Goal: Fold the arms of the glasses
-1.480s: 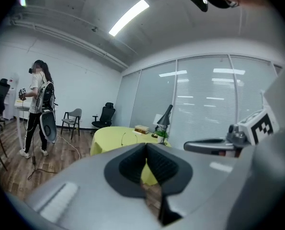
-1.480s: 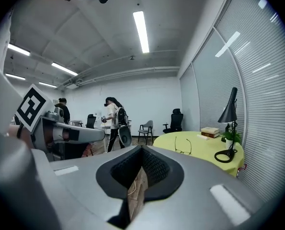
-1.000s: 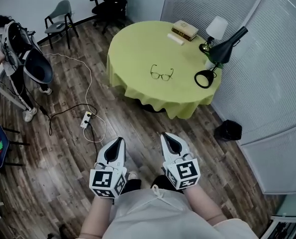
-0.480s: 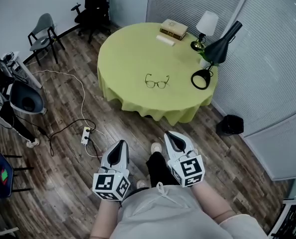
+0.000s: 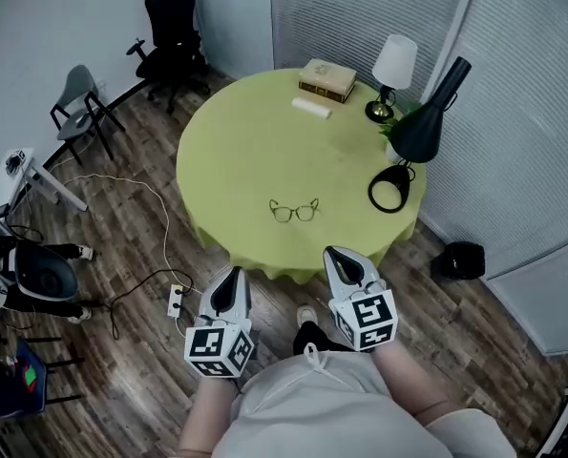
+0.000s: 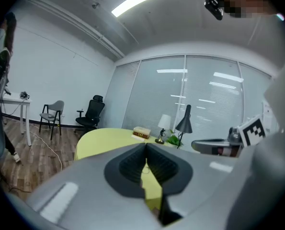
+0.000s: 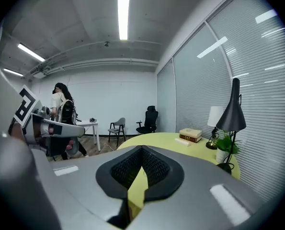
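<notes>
The glasses (image 5: 294, 210) lie open on the round yellow-green table (image 5: 236, 151), near its front edge, arms spread toward the far side. Both grippers hang in front of the table, short of its edge and apart from the glasses. My left gripper (image 5: 231, 273) is shut with nothing in it, below and left of the glasses. My right gripper (image 5: 342, 254) is also shut and empty, below and right of them. In the left gripper view the left gripper (image 6: 145, 146) has its jaw tips meeting, and the right gripper (image 7: 142, 149) shows the same in the right gripper view.
At the table's far right stand a book (image 5: 327, 77), a white lamp (image 5: 392, 65) and a black desk lamp (image 5: 427, 122). A power strip (image 5: 176, 301) and cable lie on the wood floor at left. A grey chair (image 5: 78, 98), an office chair (image 5: 169, 17) and a black bin (image 5: 462, 259) surround the table.
The person has walked toward the table with both grippers. The table and glasses now sit much nearer, just ahead of the jaw tips. Both grippers stay shut.
</notes>
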The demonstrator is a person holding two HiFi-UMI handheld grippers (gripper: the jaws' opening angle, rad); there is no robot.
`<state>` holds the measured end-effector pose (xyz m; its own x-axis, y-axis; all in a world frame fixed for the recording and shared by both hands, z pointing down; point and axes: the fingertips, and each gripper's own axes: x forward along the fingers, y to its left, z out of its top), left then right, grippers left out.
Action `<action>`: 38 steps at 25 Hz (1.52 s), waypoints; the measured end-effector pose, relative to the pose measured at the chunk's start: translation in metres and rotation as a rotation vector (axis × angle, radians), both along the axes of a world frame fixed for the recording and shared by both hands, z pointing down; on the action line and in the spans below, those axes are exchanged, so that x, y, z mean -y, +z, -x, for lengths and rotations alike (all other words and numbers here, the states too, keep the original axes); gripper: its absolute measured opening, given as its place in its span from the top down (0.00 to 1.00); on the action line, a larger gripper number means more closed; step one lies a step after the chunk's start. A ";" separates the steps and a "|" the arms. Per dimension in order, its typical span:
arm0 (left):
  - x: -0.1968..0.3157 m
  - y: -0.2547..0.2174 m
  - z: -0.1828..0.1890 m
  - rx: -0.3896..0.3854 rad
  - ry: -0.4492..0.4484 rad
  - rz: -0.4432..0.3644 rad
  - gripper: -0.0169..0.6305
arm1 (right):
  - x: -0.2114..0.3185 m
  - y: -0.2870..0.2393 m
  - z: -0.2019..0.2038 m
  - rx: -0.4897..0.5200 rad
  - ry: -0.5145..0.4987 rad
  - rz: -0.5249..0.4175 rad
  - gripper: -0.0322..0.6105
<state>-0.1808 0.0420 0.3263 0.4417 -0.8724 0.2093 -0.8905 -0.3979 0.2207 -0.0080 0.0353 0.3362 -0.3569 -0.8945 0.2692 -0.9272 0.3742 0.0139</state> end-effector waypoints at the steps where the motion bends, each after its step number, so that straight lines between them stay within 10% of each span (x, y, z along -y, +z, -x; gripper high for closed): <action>1: 0.018 0.001 -0.008 0.004 0.001 0.002 0.96 | 0.016 0.002 -0.007 -0.003 -0.004 0.008 0.95; 12: 0.146 0.043 -0.062 0.056 -0.047 0.068 0.96 | 0.150 0.047 -0.068 -0.060 -0.058 0.104 0.95; 30: 0.214 0.159 -0.055 0.101 -0.025 0.175 0.96 | 0.203 0.209 -0.058 -0.195 -0.238 0.437 0.95; 32: 0.222 0.168 -0.055 0.097 -0.025 0.193 0.96 | 0.208 0.221 -0.055 -0.251 -0.291 0.456 0.74; 38: 0.241 0.183 -0.056 0.104 -0.004 0.229 0.96 | 0.220 0.235 -0.047 -0.335 -0.403 0.483 0.73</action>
<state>-0.1246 -0.1991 0.5092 0.4040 -0.7989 0.4455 -0.9146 -0.3443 0.2120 0.0385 -0.1846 0.5713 -0.4638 -0.4632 0.7552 -0.6903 0.7233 0.0197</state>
